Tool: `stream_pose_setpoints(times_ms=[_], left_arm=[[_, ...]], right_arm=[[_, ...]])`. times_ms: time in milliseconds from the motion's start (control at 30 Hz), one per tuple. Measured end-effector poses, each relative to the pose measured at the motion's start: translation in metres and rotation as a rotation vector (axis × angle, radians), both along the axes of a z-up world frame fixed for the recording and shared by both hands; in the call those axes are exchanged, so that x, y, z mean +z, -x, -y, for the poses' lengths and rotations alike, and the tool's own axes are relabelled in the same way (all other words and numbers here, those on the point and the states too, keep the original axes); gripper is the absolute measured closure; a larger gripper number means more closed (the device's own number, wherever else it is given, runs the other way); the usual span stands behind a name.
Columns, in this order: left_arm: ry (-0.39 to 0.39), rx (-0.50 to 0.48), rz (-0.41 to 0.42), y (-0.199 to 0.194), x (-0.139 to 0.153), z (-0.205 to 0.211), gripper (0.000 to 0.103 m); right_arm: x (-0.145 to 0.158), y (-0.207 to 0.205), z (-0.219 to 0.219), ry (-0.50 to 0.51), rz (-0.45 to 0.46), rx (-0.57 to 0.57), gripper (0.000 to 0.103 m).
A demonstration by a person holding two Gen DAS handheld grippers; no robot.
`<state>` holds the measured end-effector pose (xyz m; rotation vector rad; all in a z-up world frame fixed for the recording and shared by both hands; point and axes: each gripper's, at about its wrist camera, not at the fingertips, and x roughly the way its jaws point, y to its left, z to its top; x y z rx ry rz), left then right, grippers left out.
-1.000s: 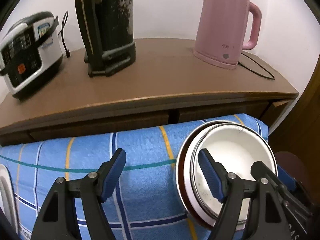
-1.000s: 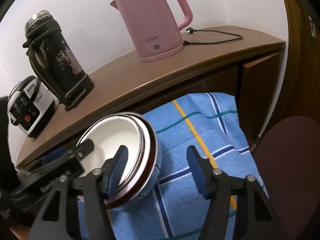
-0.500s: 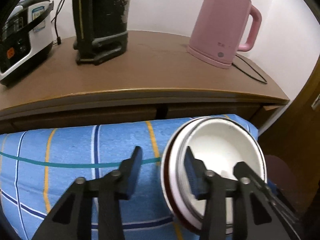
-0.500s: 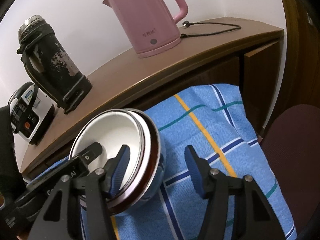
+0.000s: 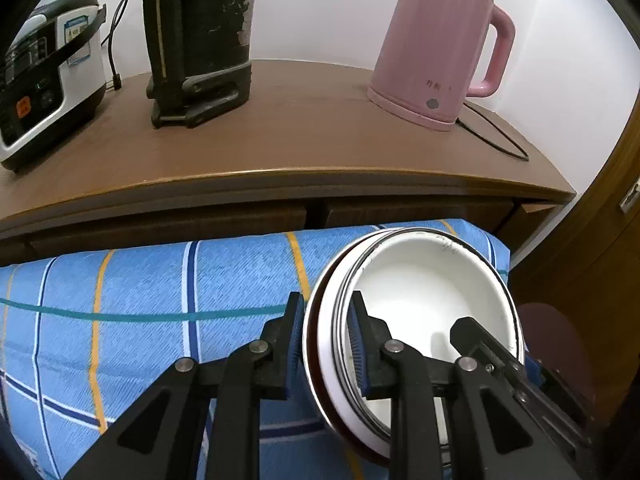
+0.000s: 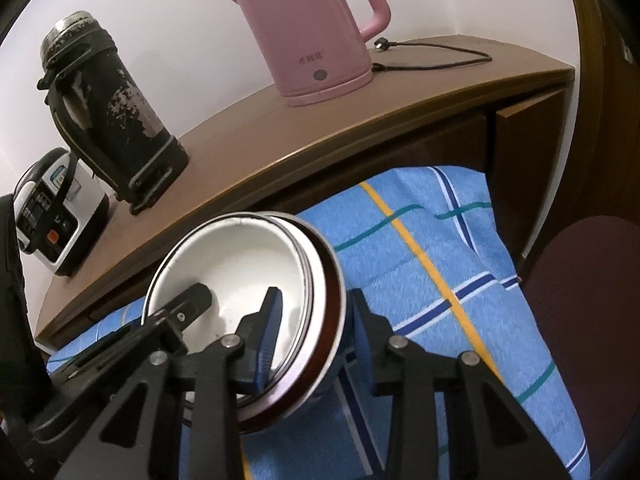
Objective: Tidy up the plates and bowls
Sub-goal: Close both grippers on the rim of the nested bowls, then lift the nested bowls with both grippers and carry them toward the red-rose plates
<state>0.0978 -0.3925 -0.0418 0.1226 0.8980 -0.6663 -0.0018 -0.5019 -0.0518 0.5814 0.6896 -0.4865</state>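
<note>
My left claw (image 5: 326,334) closing on left rim of stacked bowls (image 5: 424,300), rim between jaws, outer pad touching. My right claw (image 6: 316,322) closing on stack's right rim (image 6: 320,276); left pad inside white bowl, right pad just beside outer wall, contact unclear. Stack tilted, on blue plaid cloth (image 5: 160,300). Far: wooden bench (image 5: 300,140) with pink kettle (image 5: 436,48), black flask (image 5: 200,36), rice cooker (image 5: 44,80).
</note>
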Motion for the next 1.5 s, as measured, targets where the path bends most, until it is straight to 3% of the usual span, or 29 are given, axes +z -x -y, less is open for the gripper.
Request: stream_pose_setpoints(times_ms=[867, 1500], left_arm=[[-0.046, -0.008, 0.057, 0.054, 0.017, -0.055, 0.079], [-0.032, 0.054, 0.084, 0.084, 0.032, -0.120, 0.079]], right_arm=[[0.015, 0.047, -0.051, -0.022, -0.007, 0.039, 0.070], [0.029, 0.069, -0.110, 0.007, 0.009, 0.097, 0.071]])
